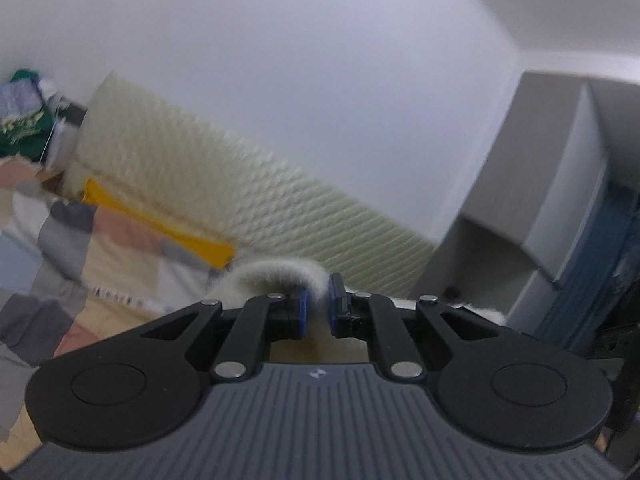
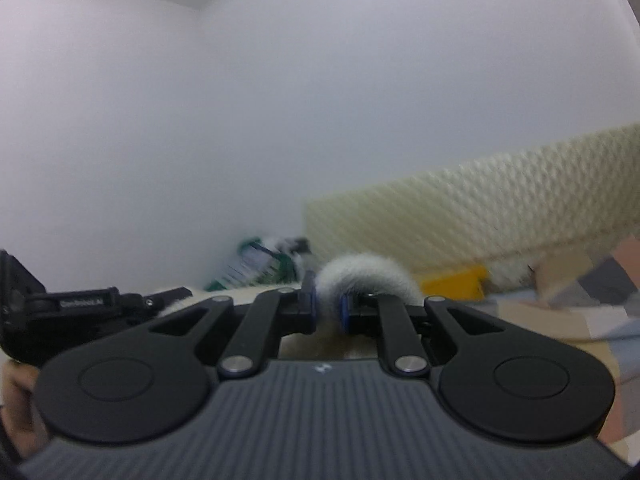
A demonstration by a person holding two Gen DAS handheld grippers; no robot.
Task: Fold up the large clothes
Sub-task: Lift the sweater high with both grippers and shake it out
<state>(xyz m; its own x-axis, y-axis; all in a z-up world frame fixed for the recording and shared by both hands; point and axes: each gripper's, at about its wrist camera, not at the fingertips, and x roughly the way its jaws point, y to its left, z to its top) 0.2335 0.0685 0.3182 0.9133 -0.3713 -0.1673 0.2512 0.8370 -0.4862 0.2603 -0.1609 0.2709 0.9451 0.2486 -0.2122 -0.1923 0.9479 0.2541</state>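
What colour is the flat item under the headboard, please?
Yellow flat item, clearest in the left wrist view.

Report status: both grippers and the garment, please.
Left gripper shut on fluffy garment. Right gripper shut on it too. Nothing in the way.

Garment: your fuzzy cream-white fleece garment is plain.
Gripper pads: your left gripper carries blue pads on black arms.
Bedcover: pastel patchwork bedcover, pink, grey, cream.
Mattress: pale cream diamond-quilted mattress.
Cushion: plain yellow cushion.
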